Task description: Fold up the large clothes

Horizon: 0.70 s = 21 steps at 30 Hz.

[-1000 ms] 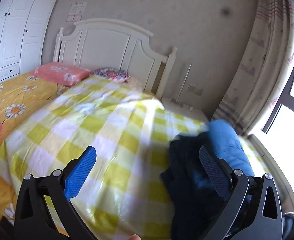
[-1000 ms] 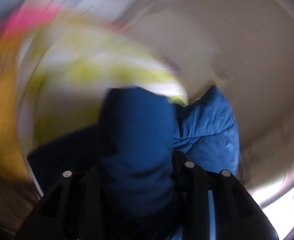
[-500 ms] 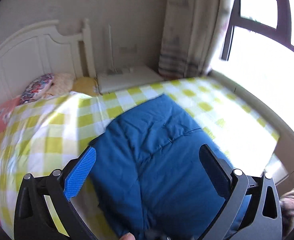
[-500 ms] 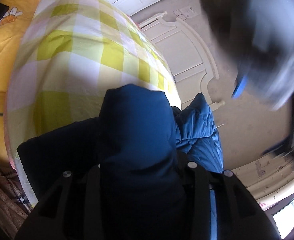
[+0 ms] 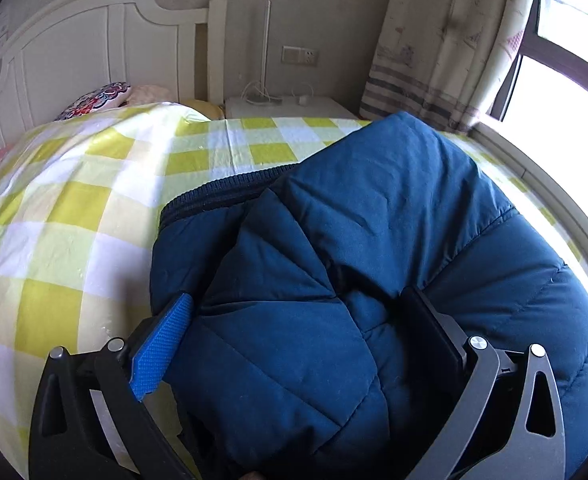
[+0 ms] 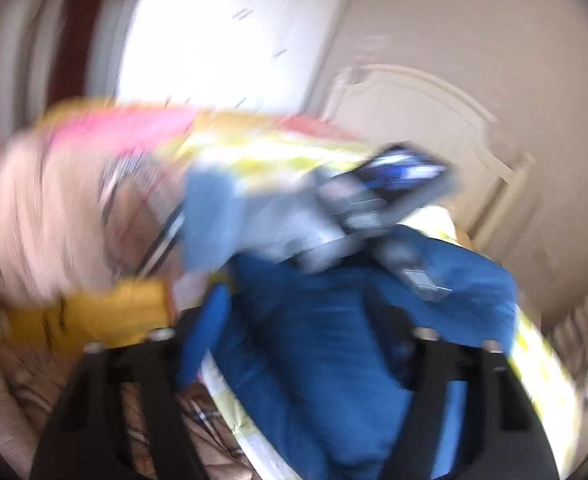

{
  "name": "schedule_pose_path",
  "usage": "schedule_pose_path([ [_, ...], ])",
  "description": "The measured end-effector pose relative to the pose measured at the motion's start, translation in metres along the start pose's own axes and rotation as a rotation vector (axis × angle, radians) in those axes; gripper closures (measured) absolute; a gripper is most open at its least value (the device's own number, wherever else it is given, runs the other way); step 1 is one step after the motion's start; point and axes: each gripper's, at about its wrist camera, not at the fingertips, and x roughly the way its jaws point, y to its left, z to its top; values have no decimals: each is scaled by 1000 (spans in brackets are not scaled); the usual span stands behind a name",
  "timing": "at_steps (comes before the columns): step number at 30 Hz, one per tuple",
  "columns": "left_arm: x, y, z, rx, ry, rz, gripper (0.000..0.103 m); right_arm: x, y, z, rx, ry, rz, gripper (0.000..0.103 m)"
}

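A dark blue padded jacket (image 5: pixel 374 208) lies bunched on the yellow-and-white checked bed cover (image 5: pixel 94 220), its ribbed black hem toward the headboard. My left gripper (image 5: pixel 298 336) is low over it and open, its jaws wide apart with a puffed fold of the jacket bulging between them. The right wrist view is badly blurred. There my right gripper (image 6: pixel 300 328) has its jaws opening, the jacket (image 6: pixel 334 380) lying between them and a strip of checked cover showing beside the left pad. The left gripper (image 6: pixel 386 184) and the gloved hand (image 6: pixel 254 220) holding it show above the jacket.
A white headboard (image 5: pixel 94 40) and a patterned pillow (image 5: pixel 94 98) are at the far end of the bed. A white nightstand (image 5: pixel 290 104) stands beside it, then a curtain (image 5: pixel 446 40) and a window (image 5: pixel 554 80) at right. A pale sleeve (image 6: pixel 34 220) fills the left of the right wrist view.
My left gripper swung toward the window side and came down onto the jacket, still wide. My right gripper, shut on a jacket fold before, has widened and swung, blurring its view.
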Motion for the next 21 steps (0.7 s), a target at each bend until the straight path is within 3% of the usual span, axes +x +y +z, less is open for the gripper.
schedule_pose_path([
  [1,-1,2,-2,-7,-6,-4,4,-12,-22,0,76,-22,-24,59],
  [4,0,5,2,-23,-18,-6,4,-22,-62,-8,197,-16,-111,59],
  [6,-1,7,2,-32,-28,1,4,-15,-69,-18,229,15,-127,56],
  [9,-9,8,-1,-45,-39,20,4,22,-52,-36,190,124,-63,52],
  [12,-21,1,5,-26,18,73,4,46,-46,-40,107,183,-88,52],
  [15,-34,-5,11,-1,36,112,4,35,-61,-40,155,150,-74,54],
  [17,-34,-3,11,10,46,111,4,26,-50,-34,89,94,-103,52],
  [19,-32,2,10,-16,55,82,4,22,-19,-26,-66,44,-75,28],
  [21,-30,7,10,-40,60,54,4,31,8,-23,-214,48,-75,21],
])
